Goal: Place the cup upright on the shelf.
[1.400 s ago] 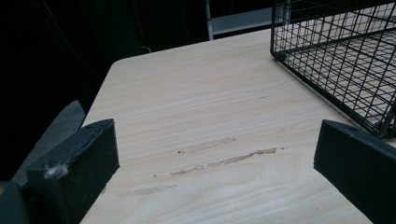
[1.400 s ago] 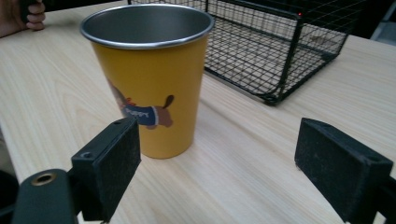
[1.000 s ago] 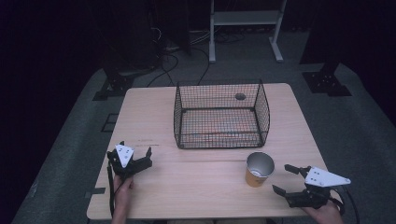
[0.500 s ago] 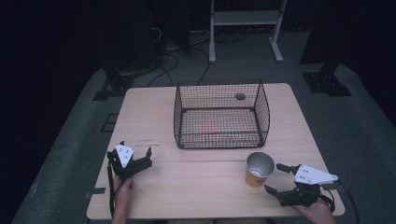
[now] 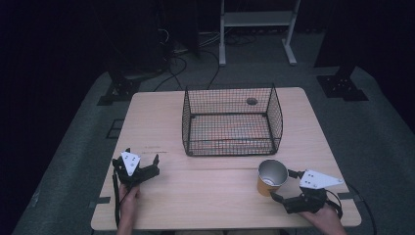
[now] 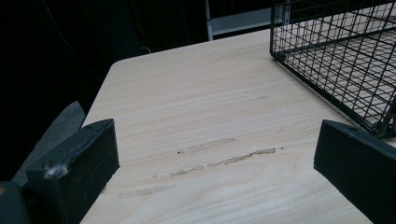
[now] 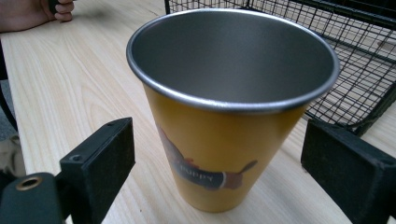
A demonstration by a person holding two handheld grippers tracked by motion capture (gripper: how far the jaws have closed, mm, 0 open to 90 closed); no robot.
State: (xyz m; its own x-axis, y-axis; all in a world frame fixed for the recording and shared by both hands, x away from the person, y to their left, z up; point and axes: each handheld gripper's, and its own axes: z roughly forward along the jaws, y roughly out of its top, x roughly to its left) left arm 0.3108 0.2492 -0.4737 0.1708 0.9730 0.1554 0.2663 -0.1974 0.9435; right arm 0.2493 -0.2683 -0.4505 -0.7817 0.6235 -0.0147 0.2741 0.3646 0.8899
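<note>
- Standing upright on the pale wooden counter, the yellow cup sits at the lower right of the high view, apart from the front edge of the black wire basket.
- In the right claw view the yellow cup stands large between the two black jaws, its steel-lined mouth open to the top and a printed picture on its side; neither jaw touches its wall.
- The right claw lies just right of the cup in the lower right of the high view, aimed at it; its jaws have just been opening and now stand wide on either side of the cup, with gaps showing.
- The left claw rests at the lower left of the high view, well apart from the cup, its jaws spread wide over bare wood.
- In the left claw view a corner of the wire basket fills the upper right of the frame.
</note>
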